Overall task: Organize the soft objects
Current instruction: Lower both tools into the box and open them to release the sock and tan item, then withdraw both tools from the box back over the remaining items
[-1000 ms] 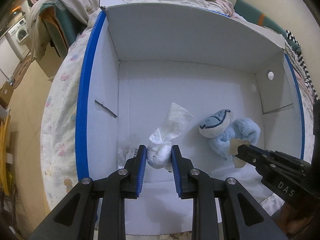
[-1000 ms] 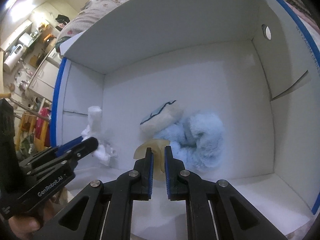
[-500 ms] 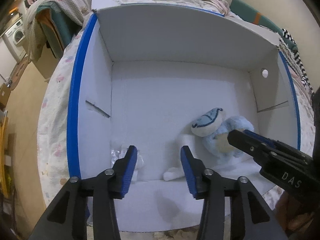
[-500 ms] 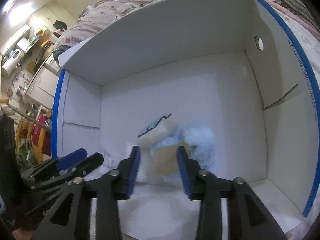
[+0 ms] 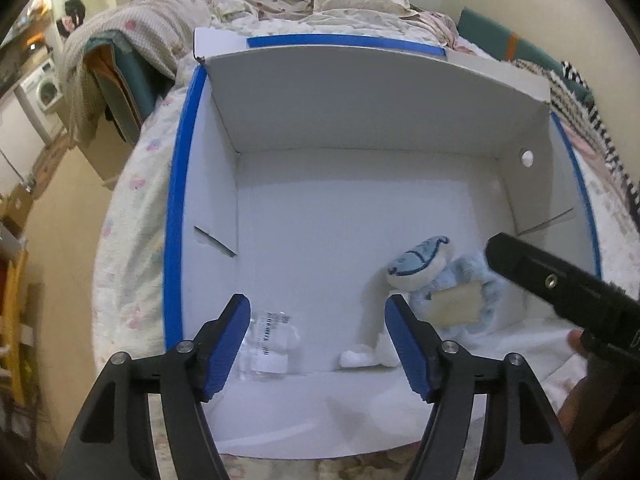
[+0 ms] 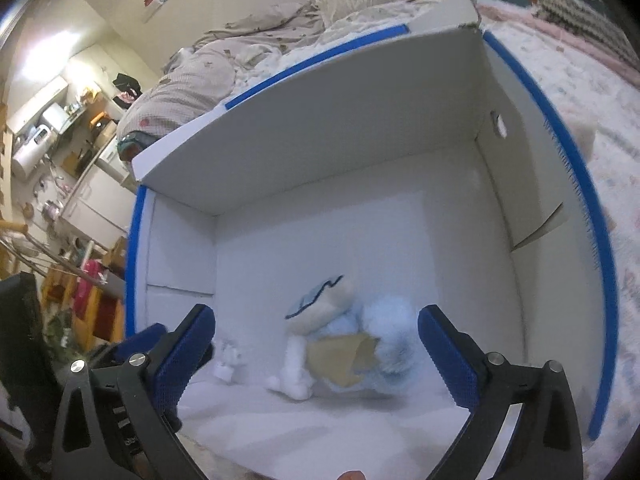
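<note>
Lying on the floor of the white cardboard box point(image 5: 360, 120) on the bed point(image 5: 132, 240) are a blue plush toy point(image 5: 436, 280) near its right wall and a white soft toy point(image 5: 368, 354) just beside it. The left tongs point(image 5: 318, 340) and right tongs point(image 6: 316, 356) both hang spread wide, gripping nothing.

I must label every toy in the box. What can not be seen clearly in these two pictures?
- Small white plush toy: left view, half behind the tongs' blue pad.
- Fluffy light-blue plush toy: right view, motion-blurred.
- Clear plastic bag's printed label: too small to read.
</note>
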The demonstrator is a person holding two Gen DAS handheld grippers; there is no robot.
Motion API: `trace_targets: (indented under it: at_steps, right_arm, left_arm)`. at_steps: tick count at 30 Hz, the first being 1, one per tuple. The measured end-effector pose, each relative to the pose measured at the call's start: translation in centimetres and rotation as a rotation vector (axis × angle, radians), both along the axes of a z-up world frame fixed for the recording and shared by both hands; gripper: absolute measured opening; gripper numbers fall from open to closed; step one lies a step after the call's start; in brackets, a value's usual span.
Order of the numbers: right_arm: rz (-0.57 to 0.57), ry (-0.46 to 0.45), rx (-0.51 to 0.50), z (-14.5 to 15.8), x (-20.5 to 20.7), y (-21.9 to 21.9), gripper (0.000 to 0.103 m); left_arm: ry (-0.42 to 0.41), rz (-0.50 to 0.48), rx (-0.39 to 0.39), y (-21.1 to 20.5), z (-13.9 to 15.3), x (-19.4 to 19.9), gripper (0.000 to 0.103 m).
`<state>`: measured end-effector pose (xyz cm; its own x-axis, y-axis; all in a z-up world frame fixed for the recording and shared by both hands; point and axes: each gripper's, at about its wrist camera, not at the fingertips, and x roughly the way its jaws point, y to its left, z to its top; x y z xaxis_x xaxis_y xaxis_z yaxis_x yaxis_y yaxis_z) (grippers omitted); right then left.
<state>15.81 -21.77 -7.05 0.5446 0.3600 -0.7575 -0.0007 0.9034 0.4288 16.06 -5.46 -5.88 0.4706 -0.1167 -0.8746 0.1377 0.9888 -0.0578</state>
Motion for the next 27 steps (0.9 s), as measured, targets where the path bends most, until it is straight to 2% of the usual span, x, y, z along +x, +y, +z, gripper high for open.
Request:
trace_targets:
  at_steps: [4, 8, 27]
  right_arm:
    - [-0.037, -0.026, 0.004, 0.4, -0.5, -0.7, 0.103]
    - [-0.045, -0.026, -0.004, 0.4, -1.3, -0.8, 0.103]
    - [-0.039, -0.067, -0.071, 2.2, -4.0, -1.0, 0.103]
  left_arm:
    - [-0.027, 0.011, 0.046, 0.0, 0.3, 0.1, 0.067]
    - [-0.033, 0.023, 0.005, 0.5, 0.8, -0.5, 0.067]
    - [-0.093, 0.038, 0.005, 2.9, 3.4, -3.6, 0.067]
